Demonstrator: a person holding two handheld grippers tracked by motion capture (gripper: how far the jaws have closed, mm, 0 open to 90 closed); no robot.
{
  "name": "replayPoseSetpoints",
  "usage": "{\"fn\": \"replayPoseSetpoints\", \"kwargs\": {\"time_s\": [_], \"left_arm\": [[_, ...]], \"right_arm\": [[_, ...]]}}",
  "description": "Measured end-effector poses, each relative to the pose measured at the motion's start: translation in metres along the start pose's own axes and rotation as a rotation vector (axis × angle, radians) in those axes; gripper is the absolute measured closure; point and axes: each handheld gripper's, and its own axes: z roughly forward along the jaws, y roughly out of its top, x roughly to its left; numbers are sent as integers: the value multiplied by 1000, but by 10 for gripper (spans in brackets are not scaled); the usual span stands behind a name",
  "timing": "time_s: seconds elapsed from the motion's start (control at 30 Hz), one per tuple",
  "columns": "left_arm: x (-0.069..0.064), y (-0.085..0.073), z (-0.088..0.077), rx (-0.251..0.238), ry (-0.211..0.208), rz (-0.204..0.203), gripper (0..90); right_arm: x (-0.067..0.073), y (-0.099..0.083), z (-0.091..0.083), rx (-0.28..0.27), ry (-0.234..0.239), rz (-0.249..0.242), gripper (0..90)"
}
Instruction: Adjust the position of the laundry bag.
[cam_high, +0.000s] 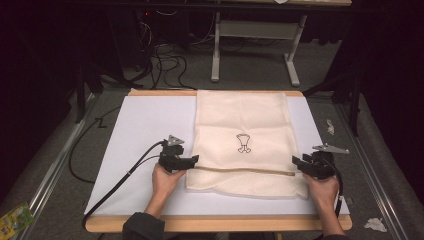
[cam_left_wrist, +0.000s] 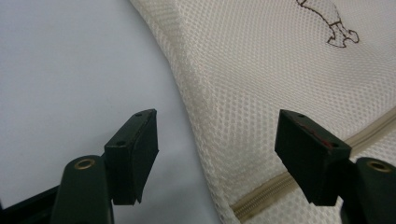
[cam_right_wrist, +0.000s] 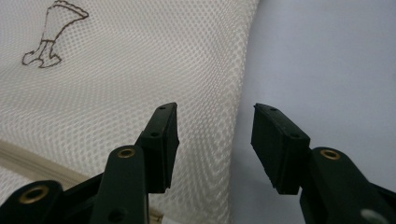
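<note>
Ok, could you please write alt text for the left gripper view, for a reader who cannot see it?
The left gripper holds its two black jaws open over the side edge of a cream mesh laundry bag lying on a white table cover. A beige zipper crosses the bag near the right jaw, and a small brown outline print sits at the top.

Mesh bag (cam_high: 242, 142) lies flat on the desk (cam_high: 145, 125), right of centre, reaching the far edge. Zipper (cam_high: 240, 171) runs across its near end. Left gripper (cam_high: 192, 160) at the bag's left edge, right gripper (cam_high: 296, 161) at its right edge, both beside the zipper ends.
</note>
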Motion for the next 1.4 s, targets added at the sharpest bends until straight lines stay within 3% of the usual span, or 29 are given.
{"fn": "replayPoseSetpoints", "kwargs": {"time_s": [0.07, 0.17, 0.3, 0.43, 0.57, 0.6, 0.63, 0.67, 0.7, 0.77, 0.83, 1.0, 1.27, 1.37, 1.4], "left_arm": [[-5, 5, 5, 12, 12, 12, 305], [-11, 5, 8, -10, 18, 30, 325], [-12, 3, 19, 39, 27, 37, 328], [-9, 5, 19, 57, 29, 27, 397], [-11, 7, 18, 73, 55, 51, 455], [-9, 8, 18, 79, 36, 42, 518], [-9, 8, 18, 79, 36, 42, 549], [-7, 9, 17, 88, -2, 26, 601], [-6, 10, 17, 88, -8, 27, 665], [-6, 9, 17, 87, -4, 34, 704], [-5, 9, 17, 85, -26, 43, 830], [-2, 12, 12, 77, -47, 39, 861], [-1, 14, 5, 59, -40, 45, 864], [0, 14, 0, 54, -36, 46, 865], [4, 13, -5, 37, -33, 38, 865]], "right_arm": [[-3, 3, 4, 14, 3, 33, 530], [-1, 3, 6, 24, -1, 14, 536], [-3, 1, 11, 43, 5, 41, 549], [-3, 1, 12, 82, -6, 9, 573], [-3, 6, 12, 117, 2, -4, 607], [-2, 7, 13, 128, 21, -11, 700], [-1, 7, 13, 128, 20, -19, 740], [1, 7, 14, 126, 21, -30, 779], [2, 7, 14, 127, 28, -33, 811], [3, 7, 14, 125, 30, -51, 833], [2, 7, 14, 128, 50, -52, 862], [0, 8, 11, 125, 66, -43, 872], [3, 10, 9, 106, 80, -57, 876], [4, 10, 9, 99, 95, -50, 876], [5, 10, 8, 87, 125, -39, 877]]}}
